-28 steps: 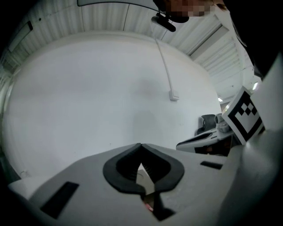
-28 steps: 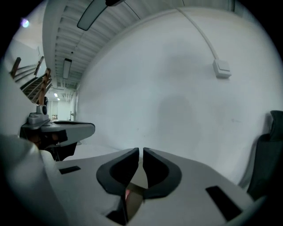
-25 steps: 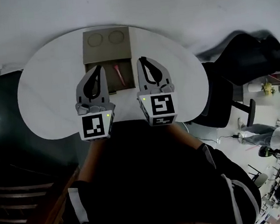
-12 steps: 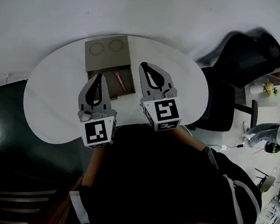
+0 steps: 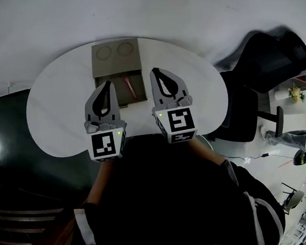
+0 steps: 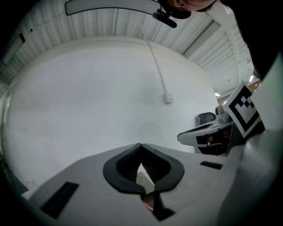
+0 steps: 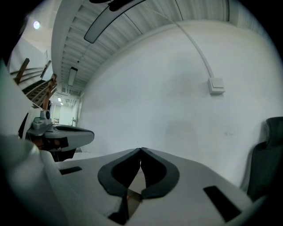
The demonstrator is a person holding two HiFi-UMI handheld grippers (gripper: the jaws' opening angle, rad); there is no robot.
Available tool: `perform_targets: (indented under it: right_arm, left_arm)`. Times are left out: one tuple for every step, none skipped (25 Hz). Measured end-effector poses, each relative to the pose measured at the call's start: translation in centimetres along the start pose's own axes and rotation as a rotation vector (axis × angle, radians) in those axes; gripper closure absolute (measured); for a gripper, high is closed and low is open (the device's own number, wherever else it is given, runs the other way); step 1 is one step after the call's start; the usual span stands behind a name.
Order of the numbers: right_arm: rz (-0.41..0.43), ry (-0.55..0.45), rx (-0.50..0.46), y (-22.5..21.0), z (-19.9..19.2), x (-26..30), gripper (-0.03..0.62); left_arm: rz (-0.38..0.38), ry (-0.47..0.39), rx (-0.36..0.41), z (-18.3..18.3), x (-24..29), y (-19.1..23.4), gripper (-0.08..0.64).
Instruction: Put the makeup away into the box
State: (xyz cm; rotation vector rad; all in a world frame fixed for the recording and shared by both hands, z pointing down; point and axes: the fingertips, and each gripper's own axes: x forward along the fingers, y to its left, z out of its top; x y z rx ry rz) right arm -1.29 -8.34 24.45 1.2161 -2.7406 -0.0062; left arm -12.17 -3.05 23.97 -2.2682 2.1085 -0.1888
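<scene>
The fingers point(image 6: 121, 167) of my left gripper point(image 6: 140, 145) are together at the tips, with nothing between them. On my right gripper point(image 7: 141, 150) the two tips also meet, and it is empty as well. In the head view I hold both grippers level and side by side over the near part of the white table point(image 5: 59, 107), the left gripper point(image 5: 107, 84) and the right gripper point(image 5: 154, 70) each pointing toward the box point(image 5: 115, 51).

I think they are empty and drawn a little back because there is nothing to carry: the pink makeup stick point(image 5: 130, 88) already lies inside the open drawer point(image 5: 105, 81) of the box, on the right half of it. I see no other makeup on the table. The drawer is pulled out toward me, so closing it may be what remains.

The long axis of the stick runs from the far side toward me, slanted slightly to the right at the near end. Which end is the head I cannot tell; it is too small.
</scene>
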Motion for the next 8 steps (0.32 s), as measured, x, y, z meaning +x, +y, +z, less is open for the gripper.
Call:
perform_targets:
  right_arm:
    - [0.001,-0.002,0.0,-0.06,0.01,-0.06,0.569]
    - [0.002,-0.003,-0.002,-0.08,0.04,-0.14,0.569]
    - [0.005,-0.004,-0.004,-0.07,0.07,-0.22,0.569]
    - [0.007,-0.004,-0.006,-0.03,0.12,-0.29,0.569]
    - [0.01,-0.004,-0.008,0.01,0.17,-0.34,0.569]
    - [0.013,-0.004,-0.01,0.06,0.23,-0.4,0.569]
    - [0.015,-0.005,-0.012,0.1,0.29,-0.46,0.569]
    - [0.018,-0.005,-0.014,0.15,0.35,-0.51,0.569]
  left_arm:
    - [-0.001,0.006,0.005,-0.03,0.0,-0.08,0.555]
    - [-0.002,0.014,0.013,-0.04,-0.03,-0.15,0.555]
    - [-0.004,0.02,0.02,-0.02,-0.09,-0.22,0.555]
    - [-0.004,0.022,0.024,0.0,-0.14,-0.28,0.555]
    - [-0.004,0.021,0.022,0.03,-0.2,-0.32,0.555]
    - [-0.004,0.017,0.017,0.06,-0.25,-0.35,0.555]
    - [-0.003,0.013,0.011,0.1,-0.31,-0.37,0.555]
    - [-0.002,0.008,0.005,0.14,-0.35,-0.38,0.555]
